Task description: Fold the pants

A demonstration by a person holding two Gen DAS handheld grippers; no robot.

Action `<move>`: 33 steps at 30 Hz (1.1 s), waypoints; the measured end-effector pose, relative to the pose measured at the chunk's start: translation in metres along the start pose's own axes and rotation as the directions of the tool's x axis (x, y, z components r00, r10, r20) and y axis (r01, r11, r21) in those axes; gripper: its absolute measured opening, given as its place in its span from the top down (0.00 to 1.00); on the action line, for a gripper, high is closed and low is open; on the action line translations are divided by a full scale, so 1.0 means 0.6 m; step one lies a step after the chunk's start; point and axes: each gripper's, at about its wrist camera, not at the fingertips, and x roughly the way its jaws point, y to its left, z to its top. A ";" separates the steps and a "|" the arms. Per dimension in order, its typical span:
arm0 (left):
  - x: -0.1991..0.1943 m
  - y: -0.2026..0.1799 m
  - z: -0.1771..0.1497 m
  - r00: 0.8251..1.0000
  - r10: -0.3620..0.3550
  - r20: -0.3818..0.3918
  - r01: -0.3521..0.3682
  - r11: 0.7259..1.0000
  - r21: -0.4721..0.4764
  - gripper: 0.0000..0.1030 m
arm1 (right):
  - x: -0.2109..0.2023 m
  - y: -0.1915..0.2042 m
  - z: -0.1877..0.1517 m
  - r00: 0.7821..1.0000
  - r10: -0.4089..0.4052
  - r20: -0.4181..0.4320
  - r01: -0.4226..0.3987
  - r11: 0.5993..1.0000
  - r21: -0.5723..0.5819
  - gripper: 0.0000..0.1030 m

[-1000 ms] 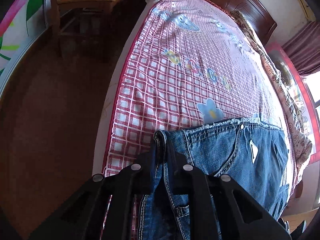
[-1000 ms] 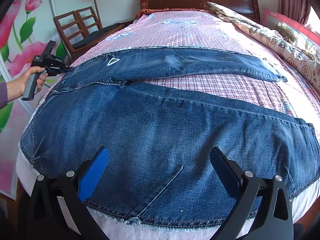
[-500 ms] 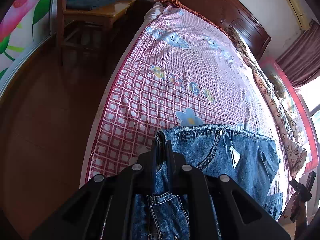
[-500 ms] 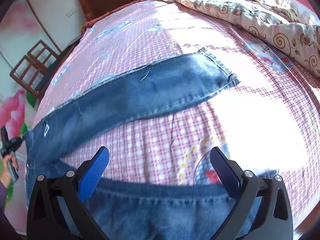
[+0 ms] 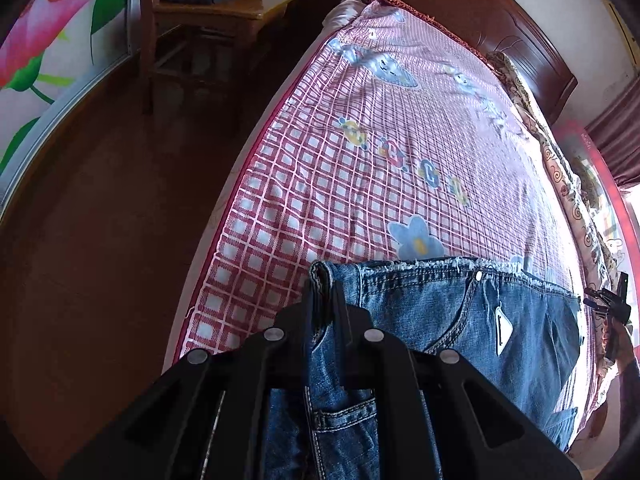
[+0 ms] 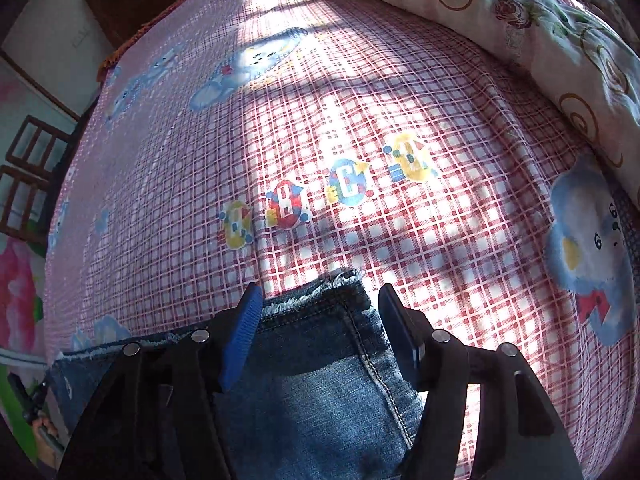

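Blue jeans (image 5: 472,320) lie spread on a bed with a pink checked sheet (image 5: 360,184). My left gripper (image 5: 323,300) is shut on the waistband corner of the jeans near the bed's left edge. In the right wrist view the frayed hem of a jeans leg (image 6: 320,320) lies between the fingers of my right gripper (image 6: 318,300), which is open around it. One blue-padded finger (image 6: 240,336) stands left of the hem. The right gripper also shows far right in the left wrist view (image 5: 608,308).
A floral quilt (image 6: 520,20) lies along the far side of the bed. A dark wooden headboard (image 5: 500,28) stands at the bed's head. A wooden chair (image 5: 208,12) with dark clothes stands on the brown floor (image 5: 100,240) left of the bed.
My right gripper has travelled along the jeans leg to its hem and has narrowed around it. My left gripper has kept its hold on the waistband.
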 end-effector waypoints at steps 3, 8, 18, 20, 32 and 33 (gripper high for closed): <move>0.004 -0.002 0.002 1.000 0.013 -0.008 -0.013 1.000 0.007 0.93 | 0.025 -0.005 0.013 0.999 -0.036 -0.023 0.036 0.999 -0.015 0.46; 0.000 -0.005 0.002 1.000 0.018 -0.003 -0.018 1.000 0.005 0.93 | 0.041 0.012 0.012 0.992 -0.122 -0.033 0.118 0.987 -0.111 0.82; -0.061 -0.014 -0.002 0.994 -0.026 0.107 0.027 1.000 -0.009 0.93 | -0.081 0.032 -0.014 0.987 -0.100 0.123 0.120 0.979 -0.165 0.87; -0.081 -0.016 -0.004 0.989 -0.056 0.137 0.058 0.998 -0.013 0.93 | -0.119 0.040 -0.027 0.984 -0.091 0.150 0.118 0.976 -0.181 0.87; -0.238 -0.027 -0.081 0.912 -0.258 0.319 0.266 0.964 0.020 0.93 | -0.369 -0.014 -0.216 0.934 0.057 0.351 -0.010 0.991 -0.134 0.87; -0.251 -0.024 -0.096 0.901 -0.280 0.332 0.291 0.956 0.017 0.93 | -0.379 -0.027 -0.243 0.931 0.068 0.359 -0.026 0.992 -0.122 0.87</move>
